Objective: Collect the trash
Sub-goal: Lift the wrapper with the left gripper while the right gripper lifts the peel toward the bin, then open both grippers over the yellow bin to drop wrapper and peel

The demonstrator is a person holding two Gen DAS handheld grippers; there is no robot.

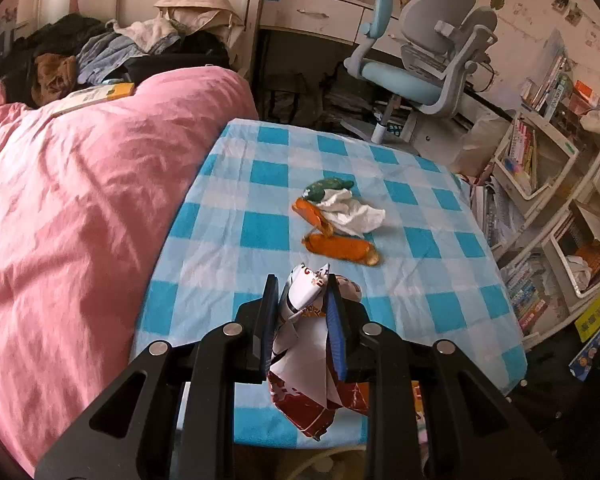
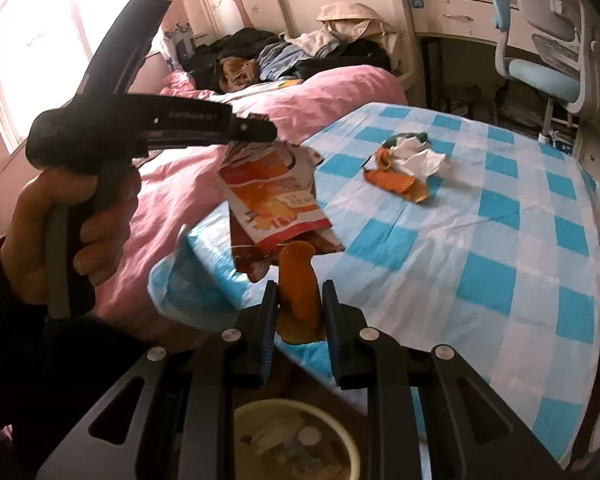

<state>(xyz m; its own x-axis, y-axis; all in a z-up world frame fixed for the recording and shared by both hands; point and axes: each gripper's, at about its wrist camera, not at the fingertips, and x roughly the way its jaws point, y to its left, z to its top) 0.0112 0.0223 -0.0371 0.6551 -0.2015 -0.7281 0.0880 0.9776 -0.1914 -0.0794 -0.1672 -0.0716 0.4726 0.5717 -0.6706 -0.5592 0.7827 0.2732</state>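
Observation:
My left gripper (image 1: 302,292) is shut on a red and white snack wrapper (image 1: 308,344), held above the near edge of the blue checked table (image 1: 260,232). The right wrist view shows the same wrapper (image 2: 276,196) hanging from the left gripper (image 2: 256,136). My right gripper (image 2: 299,296) is shut on an orange peel piece (image 2: 298,292), held above a yellow-rimmed trash bin (image 2: 296,440). On the table lie orange peels (image 1: 340,246), a crumpled white tissue (image 1: 350,210) and a green scrap (image 1: 326,186); the pile also shows in the right wrist view (image 2: 404,164).
A bed with a pink quilt (image 1: 80,184) runs along the table's left side, with a pile of clothes (image 1: 112,48) at its far end. A blue-grey desk chair (image 1: 424,60) stands beyond the table. Bookshelves (image 1: 548,184) crowd the right.

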